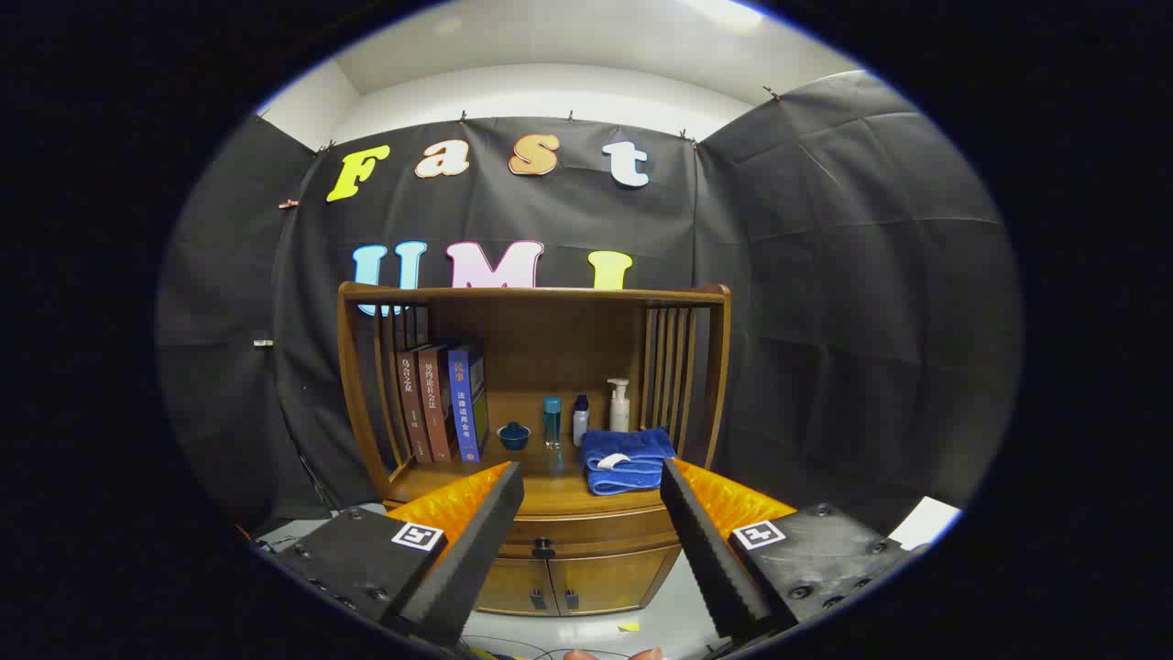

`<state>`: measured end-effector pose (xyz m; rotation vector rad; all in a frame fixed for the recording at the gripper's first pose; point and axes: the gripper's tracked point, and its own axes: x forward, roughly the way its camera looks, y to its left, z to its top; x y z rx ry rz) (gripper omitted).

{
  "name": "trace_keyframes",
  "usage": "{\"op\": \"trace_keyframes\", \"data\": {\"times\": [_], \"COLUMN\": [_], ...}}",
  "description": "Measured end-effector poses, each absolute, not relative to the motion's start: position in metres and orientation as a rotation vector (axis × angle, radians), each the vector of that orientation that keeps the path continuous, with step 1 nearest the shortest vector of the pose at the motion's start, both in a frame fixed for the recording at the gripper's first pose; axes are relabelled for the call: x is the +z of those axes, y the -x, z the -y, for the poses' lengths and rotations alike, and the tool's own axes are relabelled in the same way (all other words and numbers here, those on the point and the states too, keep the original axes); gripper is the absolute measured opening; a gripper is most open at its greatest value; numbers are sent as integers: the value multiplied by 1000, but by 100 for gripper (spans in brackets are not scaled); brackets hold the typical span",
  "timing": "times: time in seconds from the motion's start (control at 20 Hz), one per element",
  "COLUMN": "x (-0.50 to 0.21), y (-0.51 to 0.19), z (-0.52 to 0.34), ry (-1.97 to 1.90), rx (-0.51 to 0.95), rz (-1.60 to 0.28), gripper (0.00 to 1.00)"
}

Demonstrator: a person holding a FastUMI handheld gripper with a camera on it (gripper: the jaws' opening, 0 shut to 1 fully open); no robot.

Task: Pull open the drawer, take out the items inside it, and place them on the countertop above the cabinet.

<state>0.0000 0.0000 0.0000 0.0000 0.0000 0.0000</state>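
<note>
Wooden and closed, the drawer (586,536) sits under the countertop (550,490) of the cabinet (536,440), straight ahead of the gripper (591,486) and framed in the gap between its two fingers. Its dark knob (543,548) lies a little toward the left finger's side of that gap, well beyond the tips, with nothing touching it. The drawer front runs crosswise to the fingers, so the pull should come straight back toward the camera. The fingers are spread wide and hold nothing. Beyond them on the countertop, a folded blue towel (628,461) lies just past the right finger, with three bottles (586,417) behind it, a small blue lidded cup (513,435), and standing books (444,412) off toward the left finger. Two cabinet doors (559,587) sit below the drawer
</note>
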Motion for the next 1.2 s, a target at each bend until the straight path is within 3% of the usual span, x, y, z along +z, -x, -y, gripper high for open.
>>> {"op": "trace_keyframes", "data": {"times": [1.2], "x": [7], "y": [-6], "z": [-6], "ry": [17], "rx": [2], "rz": [41], "gripper": [99]}}
